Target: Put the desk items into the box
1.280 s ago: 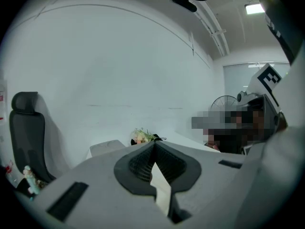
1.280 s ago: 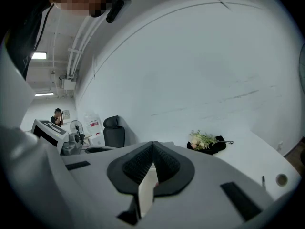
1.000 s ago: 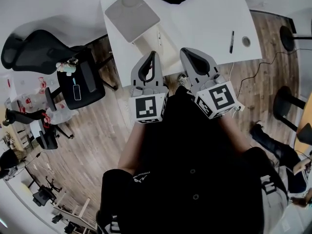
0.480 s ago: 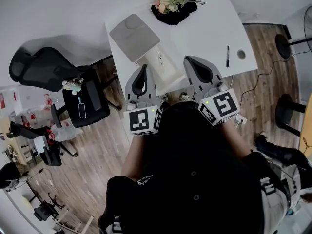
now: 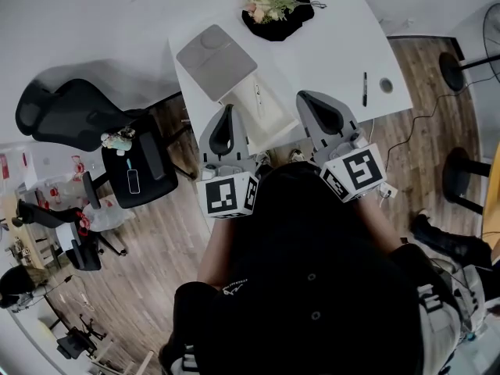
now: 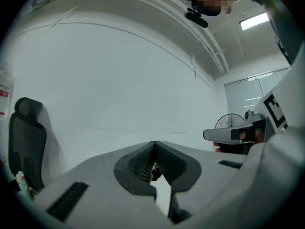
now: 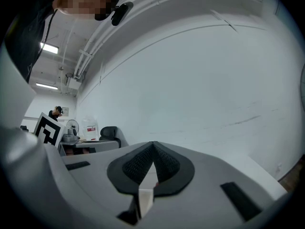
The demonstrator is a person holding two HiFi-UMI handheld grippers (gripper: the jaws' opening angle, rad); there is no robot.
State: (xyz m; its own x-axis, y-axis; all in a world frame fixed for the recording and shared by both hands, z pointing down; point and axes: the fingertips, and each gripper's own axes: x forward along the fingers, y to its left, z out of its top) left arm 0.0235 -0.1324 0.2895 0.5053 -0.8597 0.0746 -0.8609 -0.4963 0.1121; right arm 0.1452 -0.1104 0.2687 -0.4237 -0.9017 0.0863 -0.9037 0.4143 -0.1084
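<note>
1. Left gripper [image 5: 228, 108]: held over the near edge of the bench [image 5: 328, 45], just left of the box. In its own view the left gripper [image 6: 153, 143] has its jaws closed tip to tip, with nothing between them.
2. Right gripper [image 5: 303, 97]: held over the near edge of the bench, just right of the box. In its own view the right gripper [image 7: 152, 143] also has its jaws together and empty.
3. Box [image 5: 273, 114]: white and open-topped, set on the near part of the bench between the two grippers. A small slim item shows inside it, too small to identify.
4. Grey panel [image 5: 216, 59]: flat, with rounded corners, lying on the bench just beyond the box at its far-left side. I cannot tell whether the two touch.
5. Pen [image 5: 364, 89]: dark, lying on the bench right of the right gripper and outside the box.
6. Black bundle [image 5: 285, 18]: at the far edge of the bench, with a spray of flowers [image 5: 266, 5] on top. It is well apart from the box.
7. Round fitting [image 5: 386, 86]: in the bench top just right of the pen.
8. Black chair [image 5: 66, 112]: on the wooden floor [image 5: 148, 256], left of the bench.
</note>
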